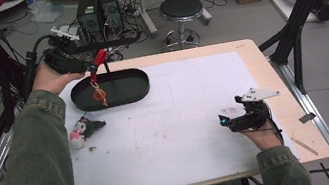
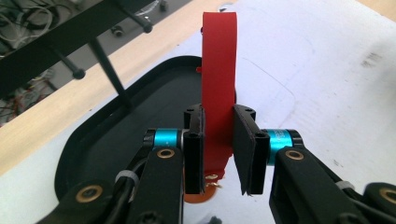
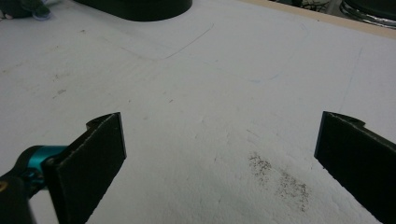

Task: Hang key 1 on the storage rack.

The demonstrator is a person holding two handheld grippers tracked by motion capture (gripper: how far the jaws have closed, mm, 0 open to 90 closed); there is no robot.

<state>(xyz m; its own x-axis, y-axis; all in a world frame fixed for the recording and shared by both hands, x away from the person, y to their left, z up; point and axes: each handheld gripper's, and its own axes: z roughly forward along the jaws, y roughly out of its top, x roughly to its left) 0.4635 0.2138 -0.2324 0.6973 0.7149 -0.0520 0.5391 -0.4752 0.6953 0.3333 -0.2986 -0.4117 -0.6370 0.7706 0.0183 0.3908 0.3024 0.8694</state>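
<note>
So our left gripper is clamped down on a red strap, both black pads pressed against it from either side, and the strap sticks up past the jaws in the left gripper view. From the high view we can see that gripper held up in the air at the far left of the table, with the strap's red end poking out at its tip and a little orange charm dangling below on a short chain, right over the black oval tray. We can't tell if the charm is touching the tray floor or just hanging above it. A thin black rack with pegs stands at the tray's far edge, just beside the gripper. Our right gripper is sitting with its jaws spread wide and nothing between them, just the white table cover with a grey smudge on it. In the high view that one rests low near the right side of the table, well apart from the tray. Between the two, nearer our left sleeve, a small plush toy in black, white and pink lies on the cover just in front of the tray.
</note>
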